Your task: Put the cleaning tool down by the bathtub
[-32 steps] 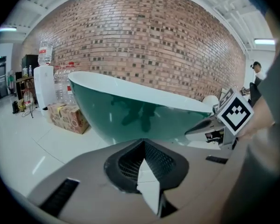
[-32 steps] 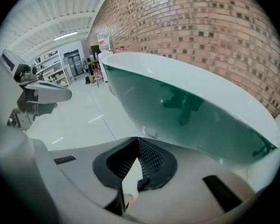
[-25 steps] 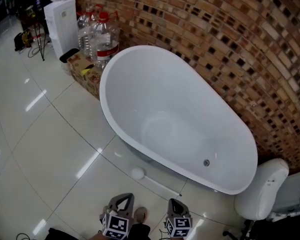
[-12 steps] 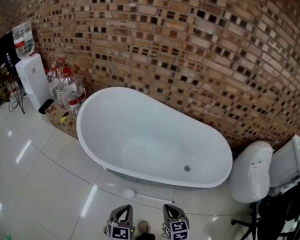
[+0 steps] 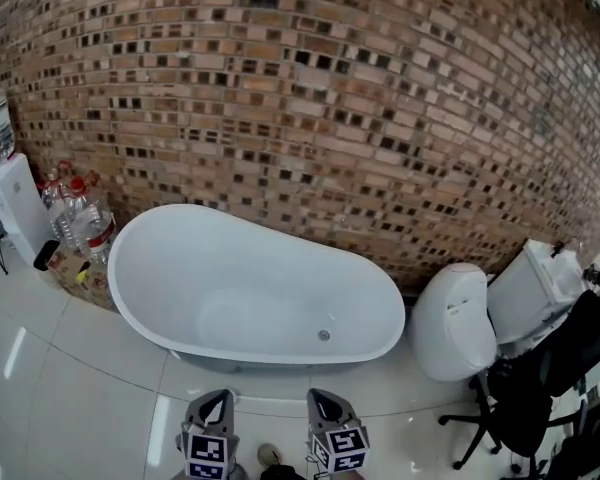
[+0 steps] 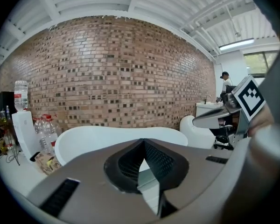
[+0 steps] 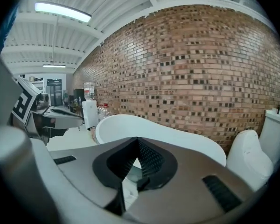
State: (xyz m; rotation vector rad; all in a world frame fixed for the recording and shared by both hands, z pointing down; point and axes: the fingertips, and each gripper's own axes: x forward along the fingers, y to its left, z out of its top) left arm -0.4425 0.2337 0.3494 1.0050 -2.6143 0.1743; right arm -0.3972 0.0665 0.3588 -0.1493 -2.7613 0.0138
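Both hand-held grippers sit at the bottom edge of the head view, side by side, pointing toward the tub. The left hand-held gripper has its jaws together at the tips, with nothing between them. The right hand-held gripper is the same: tips meeting, nothing gripped. The cleaning tool cannot be made out in any view, and neither gripper carries it.

The white oval tub is empty, its drain near the right end, and it stands on the glossy tiled floor against the brick wall. A toilet stands just right of the tub, with a black chair beyond it. At the tub's left end are water bottles (red caps) and a white dispenser.
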